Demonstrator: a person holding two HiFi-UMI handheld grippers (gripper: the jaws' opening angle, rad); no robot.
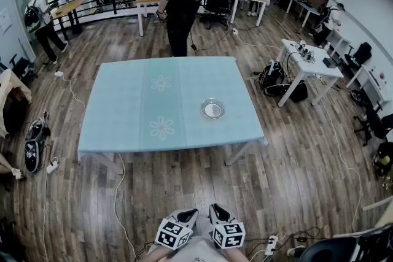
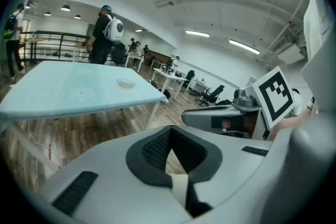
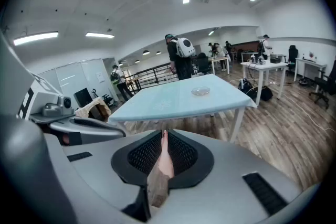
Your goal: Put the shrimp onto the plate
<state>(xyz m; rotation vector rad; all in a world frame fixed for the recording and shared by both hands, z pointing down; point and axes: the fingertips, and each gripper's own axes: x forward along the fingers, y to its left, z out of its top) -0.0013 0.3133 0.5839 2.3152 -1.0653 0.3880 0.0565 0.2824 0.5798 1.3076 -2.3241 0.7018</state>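
Step in hand, as I judge it: carry to the plate; placement not yet done. The right gripper has its jaws closed on the shrimp, which sits lengthwise in the seam between the pads, pink end at 12 o'clock toward the jaw tips, grey-brown end at 6 o'clock toward the gripper body. The left gripper has its jaws together with nothing between them; only floor shows through the small gap above the pads. In the head view both grippers are held low at 6 o'clock, close to the person's body and side by side, off the table. The plate is a small clear dish on the blue cloth, well apart from the grippers at roughly 12 o'clock, toward the table's 3 o'clock side. From the right gripper view it lies at about 1 o'clock of the jaw tips, and appears empty. To do this well: keep the grip steady through the walk-up, approach over the near edge, bring the jaws down centred over the dish, and open only when the shrimp is just above the plate, so it does not bounce onto the cloth. Left gripper need not act.
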